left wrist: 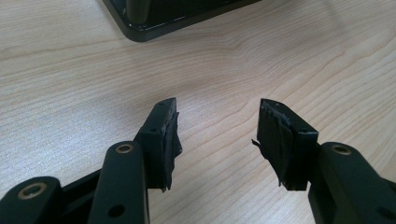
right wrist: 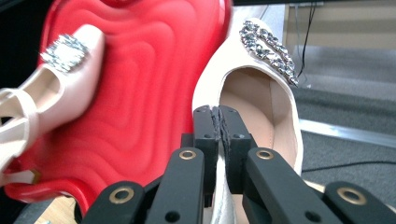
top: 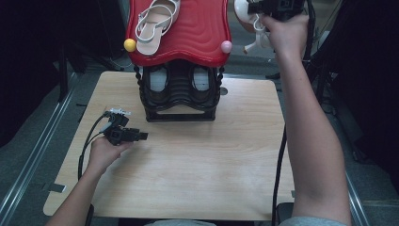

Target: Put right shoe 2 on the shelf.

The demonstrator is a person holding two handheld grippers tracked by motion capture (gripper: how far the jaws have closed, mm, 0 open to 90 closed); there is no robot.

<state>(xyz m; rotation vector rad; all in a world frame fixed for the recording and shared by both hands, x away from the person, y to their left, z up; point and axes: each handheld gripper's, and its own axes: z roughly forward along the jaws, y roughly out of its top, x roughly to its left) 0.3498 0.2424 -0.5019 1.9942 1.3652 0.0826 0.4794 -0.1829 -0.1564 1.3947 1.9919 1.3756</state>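
Note:
A cream sandal (top: 155,23) with straps and a sparkly buckle lies on the red wavy top shelf (top: 197,33) of a black shoe rack (top: 181,106). My right gripper (top: 254,8) is raised at the shelf's right edge, shut on the side wall of a matching cream shoe (top: 251,28). The right gripper view has the right gripper (right wrist: 219,116) pinching the shoe's rim (right wrist: 261,93), with the red shelf (right wrist: 149,93) and the other sandal (right wrist: 51,88) to the left. My left gripper (top: 143,136) rests low over the table, open and empty (left wrist: 217,126).
A pair of dark shoes (top: 157,77) sits on the rack's lower tier. Yellow (top: 130,45) and pink (top: 226,46) knobs mark the shelf's front corners. The rack's base (left wrist: 154,23) lies just beyond the left gripper. The wooden table (top: 211,160) extends toward me.

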